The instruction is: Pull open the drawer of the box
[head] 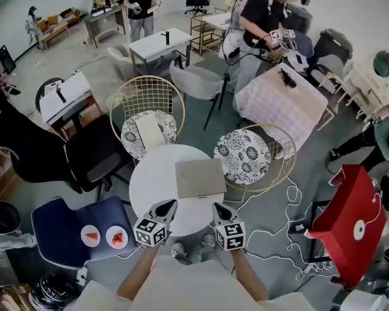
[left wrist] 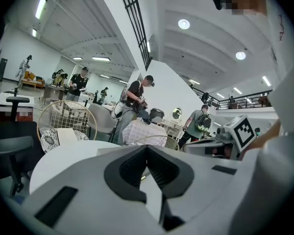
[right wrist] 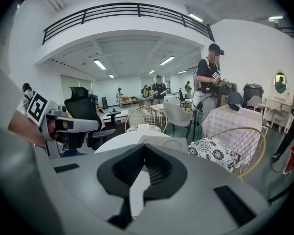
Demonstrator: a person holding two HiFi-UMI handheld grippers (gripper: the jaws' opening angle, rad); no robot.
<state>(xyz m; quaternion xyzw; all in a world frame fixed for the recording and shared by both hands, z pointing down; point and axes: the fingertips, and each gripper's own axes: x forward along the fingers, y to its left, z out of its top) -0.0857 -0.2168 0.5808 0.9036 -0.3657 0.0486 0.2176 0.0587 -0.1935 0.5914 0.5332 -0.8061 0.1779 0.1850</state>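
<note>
Hovering at the bottom middle of the head view, the left gripper (head: 166, 207) and the right gripper (head: 219, 208) sit side by side over the near edge of the round white table (head: 150, 181). Each gripper's jaws are pressed together at the tips, with nothing held between them. The box (head: 200, 177) lies flat just above them in the frame, right of the table's centre and apart from both grippers, its outline a plain rectangle. Two wire chairs with patterned cushions (head: 148, 135) stand beyond the table.
</note>
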